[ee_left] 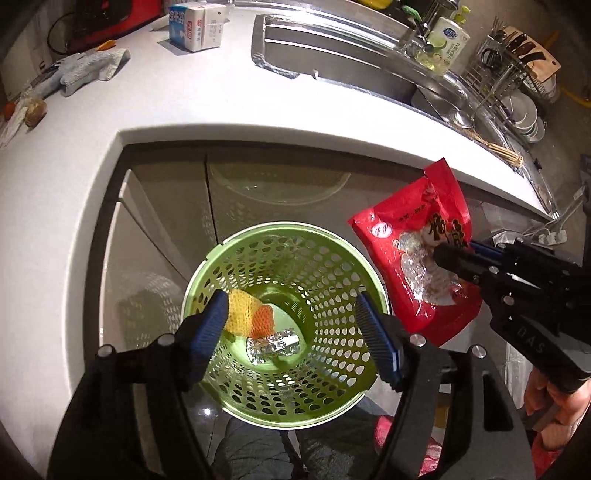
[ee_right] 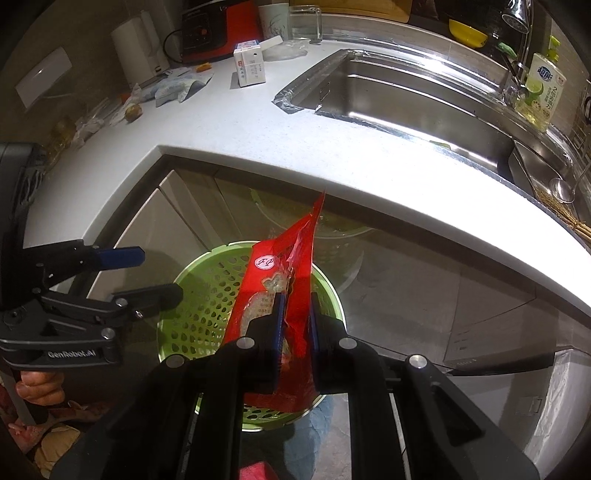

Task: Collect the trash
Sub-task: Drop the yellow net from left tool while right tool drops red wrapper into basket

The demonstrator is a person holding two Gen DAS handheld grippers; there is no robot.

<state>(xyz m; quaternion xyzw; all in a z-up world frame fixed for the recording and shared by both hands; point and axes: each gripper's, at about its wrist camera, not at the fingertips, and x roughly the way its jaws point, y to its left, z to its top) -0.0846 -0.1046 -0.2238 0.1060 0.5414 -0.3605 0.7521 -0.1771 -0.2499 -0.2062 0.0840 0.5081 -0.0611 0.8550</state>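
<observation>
A green perforated basket (ee_left: 325, 280) stands on the floor below the counter edge. Directly above it my left gripper (ee_left: 293, 332) is open, its blue pads wide apart. A yellow and orange mesh net (ee_left: 247, 314) hangs against the left pad, over the basket's inside. A silver blister pack (ee_left: 273, 345) lies on the basket's bottom. My right gripper (ee_right: 295, 321) is shut on a red snack bag (ee_right: 284, 273), held upright over the basket (ee_right: 192, 314). In the left wrist view the red snack bag (ee_left: 413, 251) hangs just right of the rim. The left gripper (ee_right: 147, 275) shows at the left of the right wrist view.
A white counter (ee_left: 258, 107) curves above the basket, with a steel sink (ee_left: 332, 62), a milk carton (ee_left: 197, 27), a pale cloth (ee_left: 85, 70), a soap bottle (ee_left: 445, 46) and a dish rack (ee_left: 517, 92). Cabinet doors (ee_left: 166, 221) stand behind the basket. A hand (ee_left: 554, 398) holds the right gripper.
</observation>
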